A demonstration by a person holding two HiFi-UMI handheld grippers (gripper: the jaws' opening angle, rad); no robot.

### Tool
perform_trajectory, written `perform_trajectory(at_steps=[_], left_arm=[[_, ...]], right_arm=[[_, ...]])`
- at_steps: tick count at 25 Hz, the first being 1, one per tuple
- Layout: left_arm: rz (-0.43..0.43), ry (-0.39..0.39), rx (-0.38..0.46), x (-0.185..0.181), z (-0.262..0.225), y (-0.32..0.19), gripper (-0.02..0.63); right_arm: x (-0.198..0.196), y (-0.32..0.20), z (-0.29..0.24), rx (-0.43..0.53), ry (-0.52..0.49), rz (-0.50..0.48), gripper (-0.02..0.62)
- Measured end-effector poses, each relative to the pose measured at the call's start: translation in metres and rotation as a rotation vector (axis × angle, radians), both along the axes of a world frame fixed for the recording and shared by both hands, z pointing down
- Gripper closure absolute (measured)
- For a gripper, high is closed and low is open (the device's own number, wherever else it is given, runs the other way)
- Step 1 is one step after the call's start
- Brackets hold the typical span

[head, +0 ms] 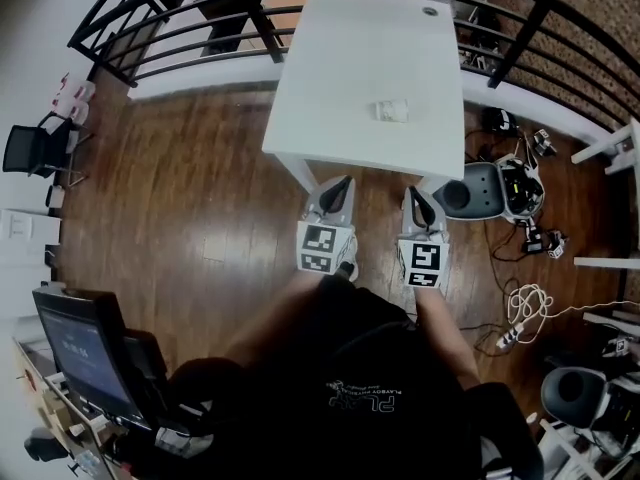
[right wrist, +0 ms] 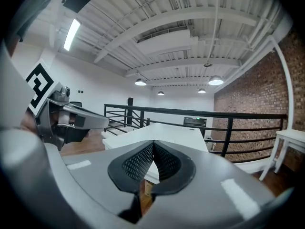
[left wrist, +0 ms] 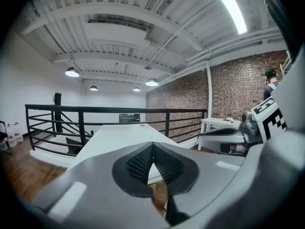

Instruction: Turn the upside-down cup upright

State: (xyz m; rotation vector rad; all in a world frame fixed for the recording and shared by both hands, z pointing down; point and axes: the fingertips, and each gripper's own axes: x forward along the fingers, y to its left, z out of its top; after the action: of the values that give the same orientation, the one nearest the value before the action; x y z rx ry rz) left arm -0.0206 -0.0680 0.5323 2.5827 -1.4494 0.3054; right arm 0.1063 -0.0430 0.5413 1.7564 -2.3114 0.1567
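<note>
**A:** Where is the cup?

**B:** The cup (head: 391, 111) sits on the white table (head: 345, 58), toward the table's right side. It is a small pale thing (too small in the head view to say which way up it stands).

**A:** And the grippers?

**B:** Both are side by side just off the table's near edge, well apart from the cup. The left gripper (head: 346, 181) has its jaws together with nothing between them. Its own view shows the ribbed pads (left wrist: 138, 163) meeting at the tips.

**A:** The right one?

**B:** The same. The right gripper (head: 413, 194) is closed and empty, pointing over the table toward the black railing (head: 200, 13). Wooden floor (head: 180, 188) lies beneath both
</note>
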Motion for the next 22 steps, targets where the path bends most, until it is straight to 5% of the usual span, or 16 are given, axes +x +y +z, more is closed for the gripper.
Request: perform_trajectory(at_steps=[10, 22], left_arm=[[0.048, 0.016, 0.002, -0.006, 0.000, -0.109, 0.608], [0.083, 0.052, 0.003, -0.012, 0.006, -0.182, 0.609]], right_arm=[[-0.020, -0.097, 0.013, -0.021, -0.029, -0.026, 0.581], [-0.036, -0.161, 0.013, -0.023, -0.012, -0.037, 0.581]])
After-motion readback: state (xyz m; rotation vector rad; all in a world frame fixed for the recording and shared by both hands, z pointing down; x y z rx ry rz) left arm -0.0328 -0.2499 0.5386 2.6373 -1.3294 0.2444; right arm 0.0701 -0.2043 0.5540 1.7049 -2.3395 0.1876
